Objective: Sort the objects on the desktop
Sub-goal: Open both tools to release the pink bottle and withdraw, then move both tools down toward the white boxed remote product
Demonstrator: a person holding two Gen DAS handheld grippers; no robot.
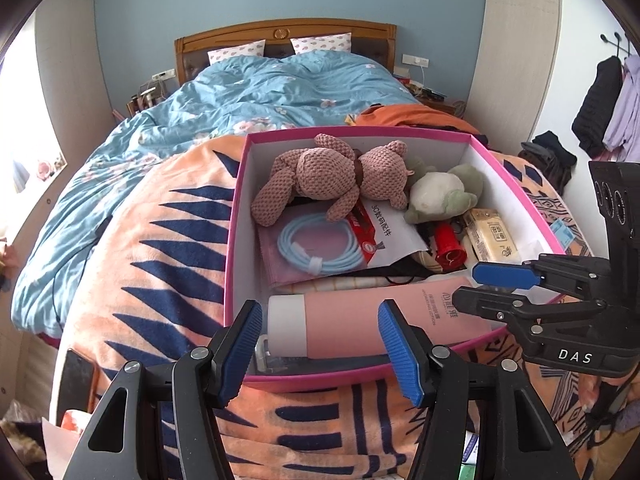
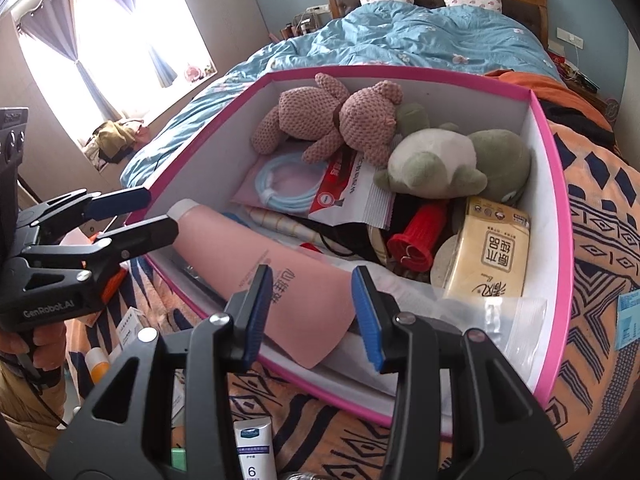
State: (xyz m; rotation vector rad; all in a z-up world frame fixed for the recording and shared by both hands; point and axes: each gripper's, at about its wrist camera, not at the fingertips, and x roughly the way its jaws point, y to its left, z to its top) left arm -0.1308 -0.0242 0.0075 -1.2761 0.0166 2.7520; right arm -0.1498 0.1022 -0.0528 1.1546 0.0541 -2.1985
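left hand-held gripper [image 1: 320, 350]: jaws apart, nothing clamped, hovering over the near rim of the pink box [image 1: 236, 216]. right hand-held gripper [image 2: 314, 312]: jaws apart too, pads either side of the pink tube's flat end but not visibly pressing on it.

the box sits on the bed, on an orange and navy patterned blanket [image 1: 160, 264]. loose on the blanket outside the box's near edge: a small white tube [image 2: 254, 450] with a blue label, a small white carton [image 2: 129, 330].

inside the box, near to far:
- pink tube [image 1: 384, 320] with white cap, lying along the near wall, cap toward the near left corner
- clear zip bag [image 2: 504, 320] in the near right corner
- yellow tissue pack [image 2: 490, 248] against the right wall
- red ribbed cap-like item [image 2: 416, 236] just left of the tissue pack, identity unclear
- coiled light blue cable [image 1: 320, 246] in a clear pouch, left of centre
- red and white packet [image 1: 384, 236] partly under the bear
- green and white plush [image 2: 452, 164], right of centre toward the far wall
- pink knitted bear [image 1: 336, 178] lying along the far wall

beyond the box: blue floral duvet [image 1: 256, 96], wooden headboard [image 1: 280, 32].
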